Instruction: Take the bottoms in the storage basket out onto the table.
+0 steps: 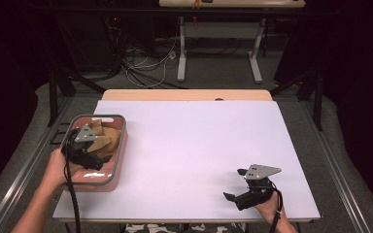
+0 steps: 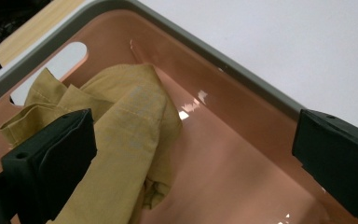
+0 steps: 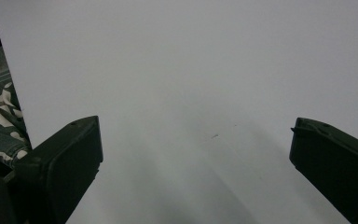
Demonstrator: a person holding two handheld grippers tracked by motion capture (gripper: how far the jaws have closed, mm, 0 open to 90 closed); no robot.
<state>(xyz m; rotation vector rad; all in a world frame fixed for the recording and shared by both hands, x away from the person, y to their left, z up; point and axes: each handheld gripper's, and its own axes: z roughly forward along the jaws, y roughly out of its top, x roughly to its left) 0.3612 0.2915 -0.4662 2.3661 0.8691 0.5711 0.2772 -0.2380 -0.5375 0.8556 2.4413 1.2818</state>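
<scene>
One mustard-yellow cloth (image 2: 121, 135) lies crumpled in one pink basin (image 1: 118, 160) with a grey rim, which sits at the lower left of the high view on the white table (image 1: 199, 145). Two grippers are in play, one per hand. In the high view the left gripper (image 1: 99, 162) hangs over the basin, just below the cloth in the frame, with the person's left hand (image 1: 56, 167) at the basin's near left edge. In the left gripper view its two black jaws stand wide apart, released: the left one sits at the lower left in front of the cloth's folds, the right one at the lower right against the basin's rim, and nothing is pinched between them. Whether the left jaw touches the fabric cannot be told. One handle slot (image 2: 51, 70) shows in the basin's wall at the upper left of that view.

At the lower right of the high view the right gripper (image 1: 235, 184) rests low over bare table, well apart from the basin. Its two jaws are likewise spread, with plain white surface between them.
</scene>
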